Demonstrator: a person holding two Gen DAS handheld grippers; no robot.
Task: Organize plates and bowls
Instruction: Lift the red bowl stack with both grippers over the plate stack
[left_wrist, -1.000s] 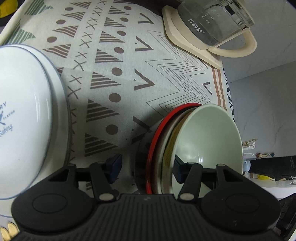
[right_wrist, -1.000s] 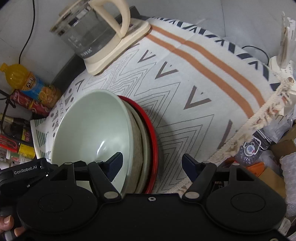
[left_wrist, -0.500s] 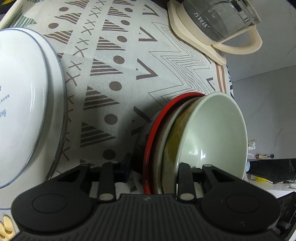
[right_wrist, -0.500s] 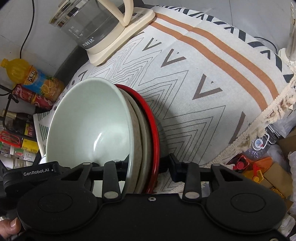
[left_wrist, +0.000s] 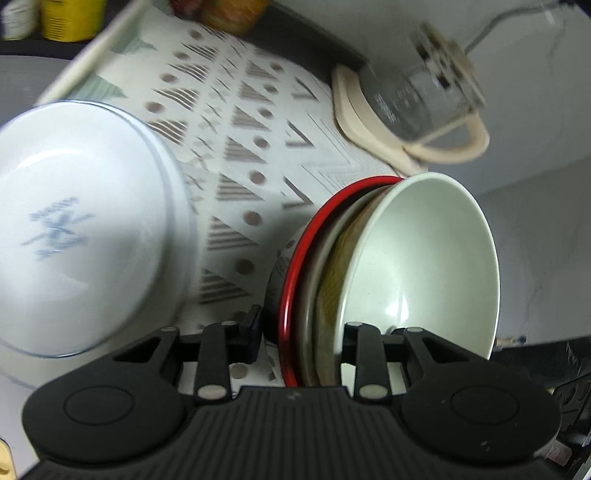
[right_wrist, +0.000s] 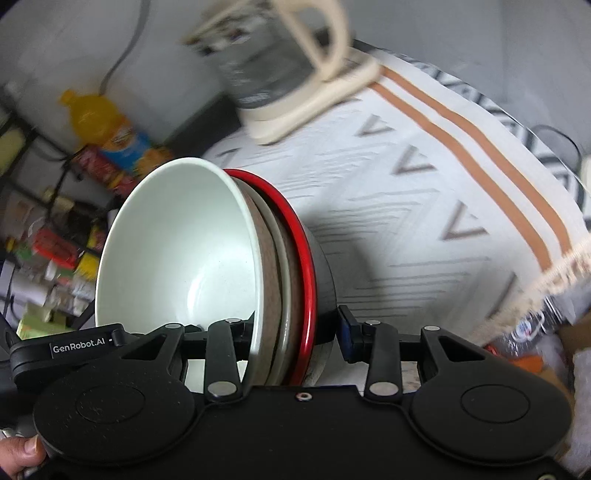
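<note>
A stack of nested bowls, pale green (left_wrist: 417, 266) inside, a brown one and a red-rimmed one (left_wrist: 295, 280) outside, is held between both grippers above the patterned tablecloth (left_wrist: 240, 155). My left gripper (left_wrist: 306, 332) is shut on the stack's rim from one side. My right gripper (right_wrist: 295, 328) is shut on the same stack (right_wrist: 184, 251) from the opposite side; its red rim (right_wrist: 299, 240) shows there. A large white bowl with blue print (left_wrist: 74, 229) stands to the left.
A glass kettle on a cream base (left_wrist: 410, 99) stands at the table's far side, also in the right wrist view (right_wrist: 288, 62). Bottles and cans (right_wrist: 107, 133) crowd a shelf to the left. The fringed cloth edge (right_wrist: 561, 269) marks the table's right edge.
Both grippers closed on the bowl stack's rim and lifted it; the table now looks farther away and the views are motion-blurred.
</note>
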